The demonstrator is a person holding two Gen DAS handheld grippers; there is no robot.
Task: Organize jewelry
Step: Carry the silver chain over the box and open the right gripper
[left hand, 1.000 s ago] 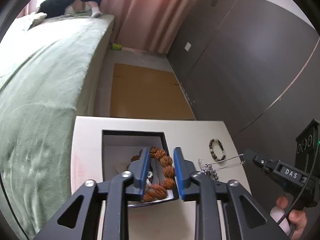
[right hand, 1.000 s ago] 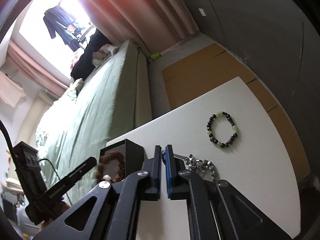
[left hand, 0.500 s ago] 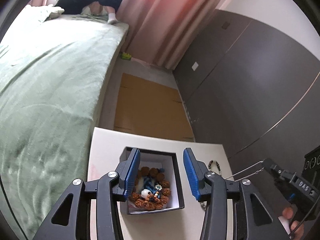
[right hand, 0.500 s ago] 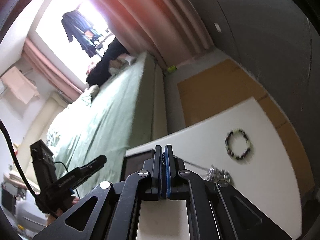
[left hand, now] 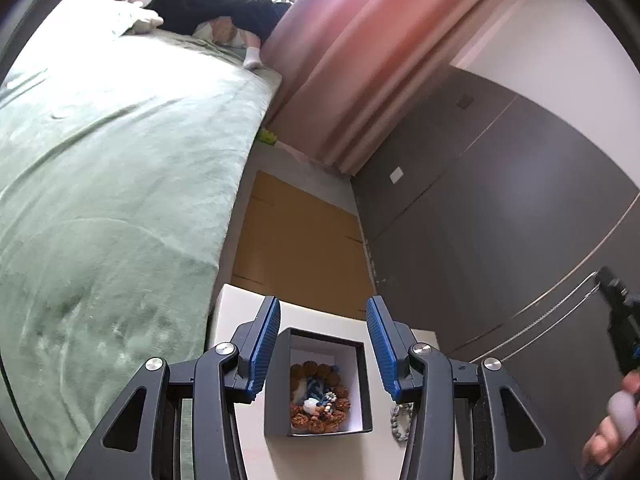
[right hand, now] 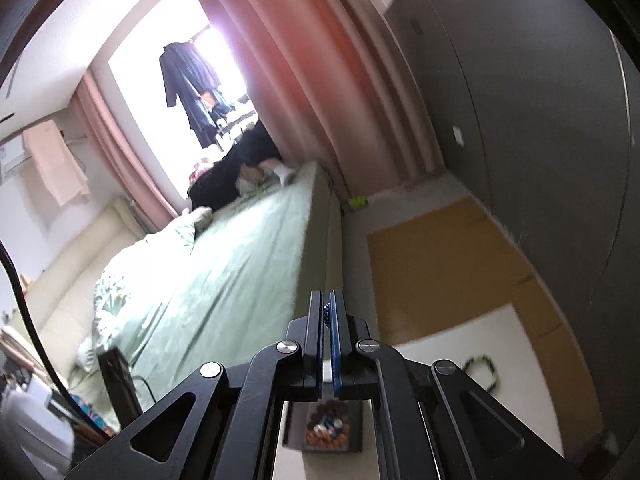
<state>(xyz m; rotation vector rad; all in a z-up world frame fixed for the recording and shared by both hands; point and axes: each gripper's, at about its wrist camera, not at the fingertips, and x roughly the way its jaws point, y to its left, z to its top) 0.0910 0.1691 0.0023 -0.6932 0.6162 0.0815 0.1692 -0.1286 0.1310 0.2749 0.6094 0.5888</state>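
A black box with a white lining sits on the white table. Inside it lie a brown bead bracelet and small blue and white pieces. My left gripper hovers above the box, open, with nothing between its fingers. A dark bead bracelet lies right of the box, partly behind one finger. High at the right edge, my right gripper trails two thin strands of a silver chain necklace down-left. In the right wrist view, my right gripper is shut on that chain above the box. The bracelet lies to the right.
A green-covered bed runs along the table's left side, with a person lying at its far end. Brown cardboard covers the floor beyond the table. A dark wardrobe wall stands on the right and pink curtains hang behind.
My left gripper opened, let go of the brown bracelet in the box and drew up and back. My right gripper rose, lifting the silver chain off the table.
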